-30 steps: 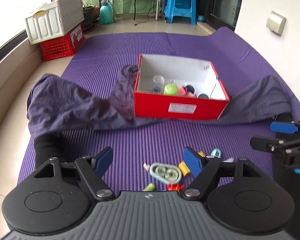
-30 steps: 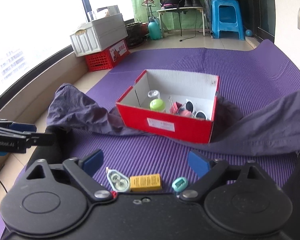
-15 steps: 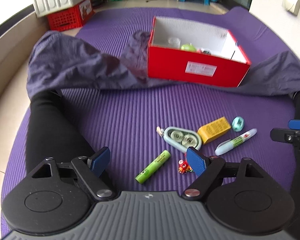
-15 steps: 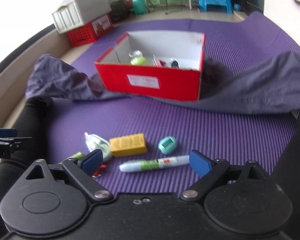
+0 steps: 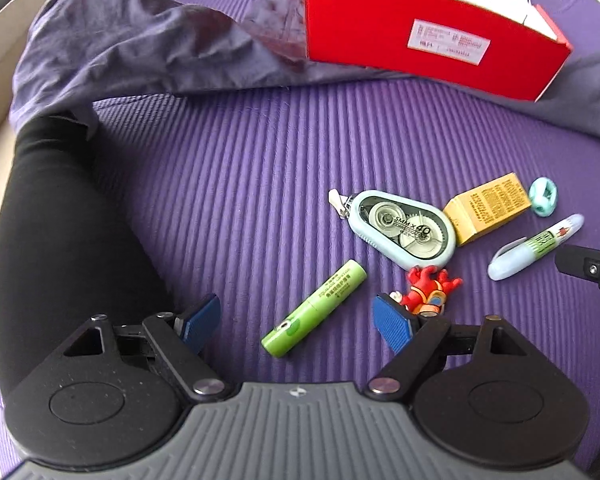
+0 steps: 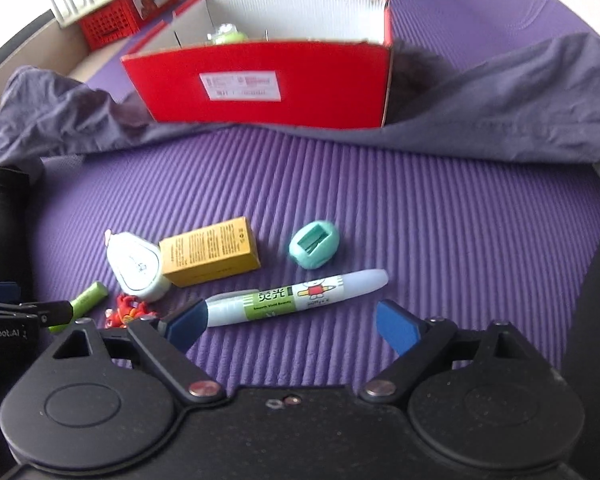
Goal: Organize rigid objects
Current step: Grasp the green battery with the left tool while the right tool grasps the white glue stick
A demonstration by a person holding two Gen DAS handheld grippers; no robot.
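Two pairs of tongs hang over a purple floor mat (image 5: 260,168) strewn with small items, a red box (image 6: 268,84) waiting beyond on a grey cloth (image 5: 132,44). The left tongs (image 5: 296,322) stand open and empty around the near end of a green tube (image 5: 314,308), whose long axis runs diagonally up to the right, crossing the gap at a slant. The right tongs (image 6: 290,326) also stand open and empty, just short of a white-and-green pen (image 6: 296,298) lying almost crosswise, its left end beside the left pad. A tape dispenser (image 5: 404,230), yellow carton (image 6: 210,252), teal sharpener (image 6: 314,244) and red figurine (image 5: 428,290) lie between. Each hand seems nearest its own target; the tube likely needs a wrist turn first.
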